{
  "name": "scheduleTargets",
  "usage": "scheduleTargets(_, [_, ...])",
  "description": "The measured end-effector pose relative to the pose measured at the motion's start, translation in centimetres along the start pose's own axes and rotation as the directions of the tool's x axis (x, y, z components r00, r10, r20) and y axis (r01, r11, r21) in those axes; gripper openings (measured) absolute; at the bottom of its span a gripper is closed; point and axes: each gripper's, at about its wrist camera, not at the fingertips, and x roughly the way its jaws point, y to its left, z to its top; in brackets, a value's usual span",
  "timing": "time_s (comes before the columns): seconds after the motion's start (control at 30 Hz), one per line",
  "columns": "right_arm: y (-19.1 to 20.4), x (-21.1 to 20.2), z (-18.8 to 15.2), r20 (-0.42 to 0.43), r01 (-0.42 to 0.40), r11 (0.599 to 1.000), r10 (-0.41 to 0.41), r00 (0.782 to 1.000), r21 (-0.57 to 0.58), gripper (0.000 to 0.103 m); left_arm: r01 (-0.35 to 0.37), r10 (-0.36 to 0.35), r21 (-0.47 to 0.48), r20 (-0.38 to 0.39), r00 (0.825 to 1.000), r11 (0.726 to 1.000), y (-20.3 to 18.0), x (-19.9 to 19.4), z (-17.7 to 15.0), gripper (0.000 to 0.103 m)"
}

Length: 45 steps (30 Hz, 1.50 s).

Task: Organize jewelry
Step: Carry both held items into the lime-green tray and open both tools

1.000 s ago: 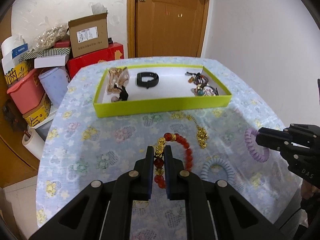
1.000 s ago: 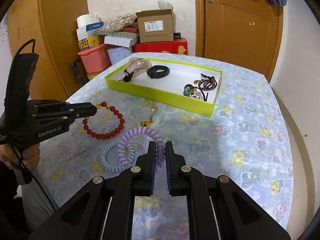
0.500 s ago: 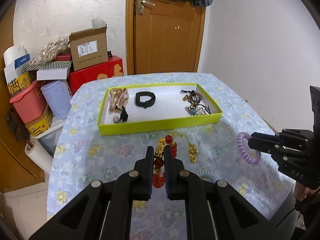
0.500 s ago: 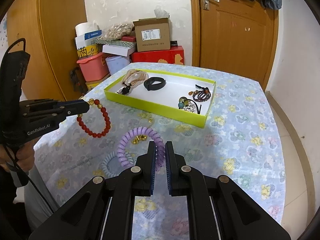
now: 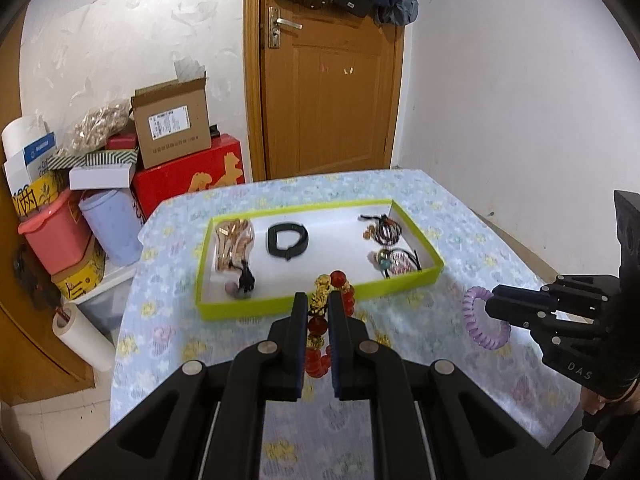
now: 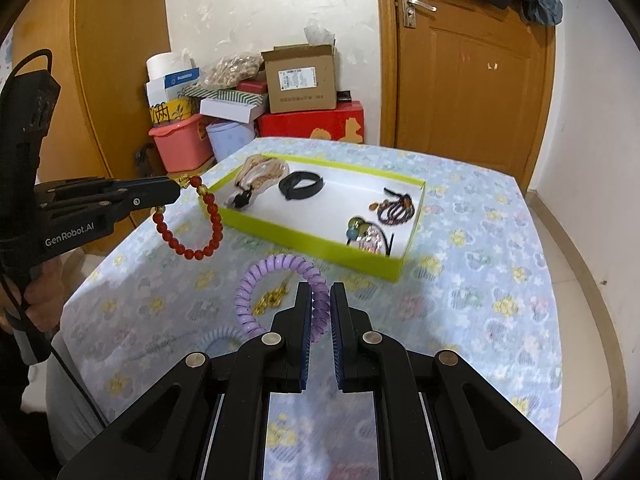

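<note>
Change: a second ago our red bead bracelet (image 6: pixel 188 220) and purple coil band (image 6: pixel 280 292) were barely off the desk (image 6: pixel 480 280); now both hang clear in the air, with the yellow-green tray (image 5: pixel 320 300) lower and farther off in both views.
Meaning: we judge both pickups done, so the carry to the tray comes next.
Left tongs (image 5: pixel 318 304): clamped on the bracelet at its gold charm, beads dangling in a loop below.
Right tongs (image 6: pixel 320 296): clamped on the purple coil band, which stands out as an open ring to the left.
Bracelet look: glossy red round beads with a few gold ones, limp and swinging freely.
Band look: springy pale-violet spiral that holds its round shape.
Tray: white floor, holding a black band (image 5: pixel 287 240), a beige bundle (image 5: pixel 232 244) at its left end and dark beaded pieces (image 5: pixel 386 248) at its right; the middle is bare.
Left behind: a gold chain (image 6: pixel 272 300) and a blue coil band (image 6: pixel 218 338) lie on the desk.
</note>
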Motion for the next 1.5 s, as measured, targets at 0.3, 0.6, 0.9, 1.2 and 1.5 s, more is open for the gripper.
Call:
scheduleTargets(0.3, [-1.1, 1.4, 2.8, 0.023, 0.013, 1.0, -0.013, 1.0, -0.01, 0.009, -0.012, 0.012, 0.003, 0.032, 0.999, 1.0, 1.0, 1.3, 3.5, 0.01])
scheduleTargets(0.6, [-2.1, 3.8, 5.0, 0.026, 0.021, 1.0, -0.021, 0.999, -0.017, 0.009, -0.022, 0.022, 0.0, 0.017, 1.0, 1.0, 1.8, 4.6, 5.2, 0.01])
scheduleTargets(0.9, [-3.4, 8.1, 6.3, -0.019, 0.037, 0.999, -0.038, 0.999, -0.024, 0.009, -0.021, 0.02, -0.023, -0.029, 0.999, 1.0, 3.1, 8.4, 5.2, 0.01])
scheduleTargets(1.2, [-5.3, 12.1, 7.6, -0.064, 0.054, 0.999, -0.053, 0.997, 0.0, 0.009, -0.014, 0.011, -0.04, -0.076, 0.997, 0.999, 4.1, 11.2, 3.8, 0.01])
scheduleTargets(1.5, [-5.4, 16.0, 7.8, -0.134, 0.058, 0.998, -0.06, 0.989, -0.022, 0.009, -0.01, 0.005, -0.043, -0.118, 0.993, 0.999, 4.7, 13.4, 2.4, 0.01])
